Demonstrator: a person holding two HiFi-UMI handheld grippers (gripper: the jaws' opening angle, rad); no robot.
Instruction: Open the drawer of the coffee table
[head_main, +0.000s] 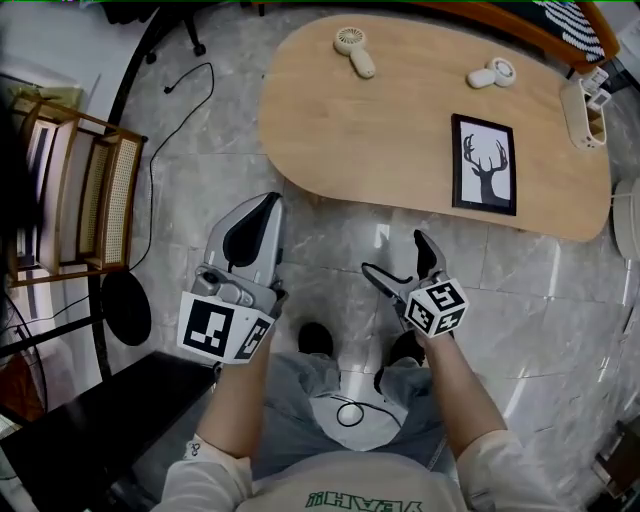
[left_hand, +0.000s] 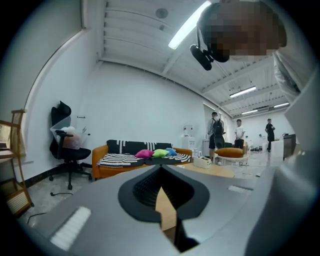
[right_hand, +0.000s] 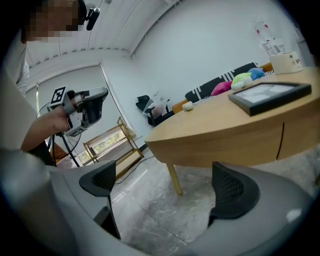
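Observation:
The oval wooden coffee table stands across the marble floor ahead of me, and its top shows no drawer from above. In the right gripper view the table's side skirt has a vertical seam, and the panel to the right of it looks like a shut drawer front. My left gripper is shut and empty, raised short of the table's near left edge. My right gripper is open with nothing between its pads, and it points at the skirt from a short way off. Neither gripper touches the table.
On the table lie a framed deer picture, two small hand fans and a white organiser. A wooden rack, a round black base, a black bench and a floor cable are at my left.

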